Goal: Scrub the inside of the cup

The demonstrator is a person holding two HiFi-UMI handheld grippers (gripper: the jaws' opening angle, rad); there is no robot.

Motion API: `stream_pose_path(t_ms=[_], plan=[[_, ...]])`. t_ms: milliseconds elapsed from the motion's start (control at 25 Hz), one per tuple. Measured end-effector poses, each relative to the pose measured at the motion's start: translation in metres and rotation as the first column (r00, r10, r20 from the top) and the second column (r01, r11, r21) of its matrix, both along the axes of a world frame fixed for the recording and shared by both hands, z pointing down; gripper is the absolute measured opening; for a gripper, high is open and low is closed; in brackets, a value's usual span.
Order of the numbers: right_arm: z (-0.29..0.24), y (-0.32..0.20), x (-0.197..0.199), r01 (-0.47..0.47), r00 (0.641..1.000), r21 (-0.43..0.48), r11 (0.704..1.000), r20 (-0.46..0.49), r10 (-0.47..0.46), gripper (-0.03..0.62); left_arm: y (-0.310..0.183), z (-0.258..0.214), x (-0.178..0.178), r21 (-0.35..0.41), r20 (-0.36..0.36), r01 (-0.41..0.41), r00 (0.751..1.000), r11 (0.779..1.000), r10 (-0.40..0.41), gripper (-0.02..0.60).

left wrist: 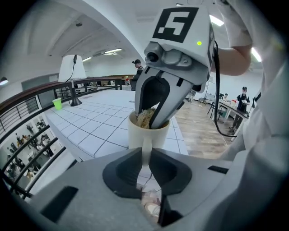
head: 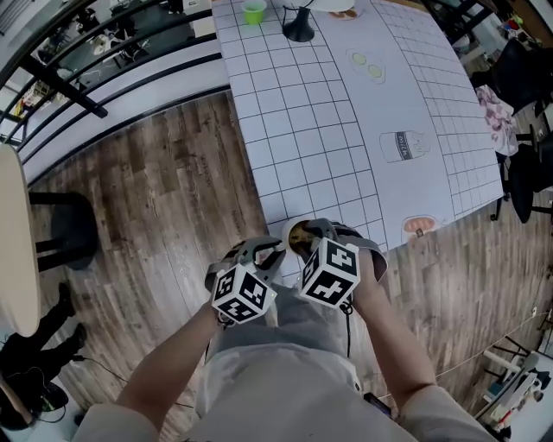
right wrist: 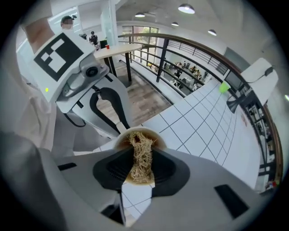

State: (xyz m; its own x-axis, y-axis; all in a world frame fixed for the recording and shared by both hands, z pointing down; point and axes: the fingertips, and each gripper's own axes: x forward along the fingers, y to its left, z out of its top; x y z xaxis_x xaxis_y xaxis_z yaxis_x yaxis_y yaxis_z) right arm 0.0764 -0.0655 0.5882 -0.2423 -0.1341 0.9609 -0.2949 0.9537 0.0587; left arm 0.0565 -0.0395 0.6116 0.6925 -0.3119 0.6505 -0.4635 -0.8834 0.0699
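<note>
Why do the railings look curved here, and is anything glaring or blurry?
Right gripper view: the wide lens bows the black metal railing, corners go dark, round ceiling lights glare. Head view: evenly lit, sharp, white gridded table bulging slightly.

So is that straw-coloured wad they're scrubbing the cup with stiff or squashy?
Probably squashy and springy: the fibre wad is a loose tangle, pinched narrow between the right hand-held gripper's pads. It is likely very light, since stray strands stick out freely. It looks rough, so it should not slip easily inside the cup.
</note>
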Motion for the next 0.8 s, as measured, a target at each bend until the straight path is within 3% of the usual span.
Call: stream_pose_path(t_ms=[160,440,800], plan=[[-0.016,-0.010,0.005,-0.113,0.990,0.022,0.993,0.085,0.111,0.109,0.002,0.002,0.004,-0.031,-0.019,0.000,1.000,1.000,-0.001,0.057],[-0.052,-0.015,0.012,-0.194,0.963,0.072,0.978,0.205,0.176,0.110,-0.006,0.000,0.006,-0.045,-0.026,0.065,0.997,0.997,-0.066,0.058],[-0.087,-0.018,0.028,-0.365,0.875,0.023,0.931,0.351,0.334,0.114,-0.013,-0.010,0.005,-0.113,-0.039,0.137,0.989,0.984,-0.142,0.084]])
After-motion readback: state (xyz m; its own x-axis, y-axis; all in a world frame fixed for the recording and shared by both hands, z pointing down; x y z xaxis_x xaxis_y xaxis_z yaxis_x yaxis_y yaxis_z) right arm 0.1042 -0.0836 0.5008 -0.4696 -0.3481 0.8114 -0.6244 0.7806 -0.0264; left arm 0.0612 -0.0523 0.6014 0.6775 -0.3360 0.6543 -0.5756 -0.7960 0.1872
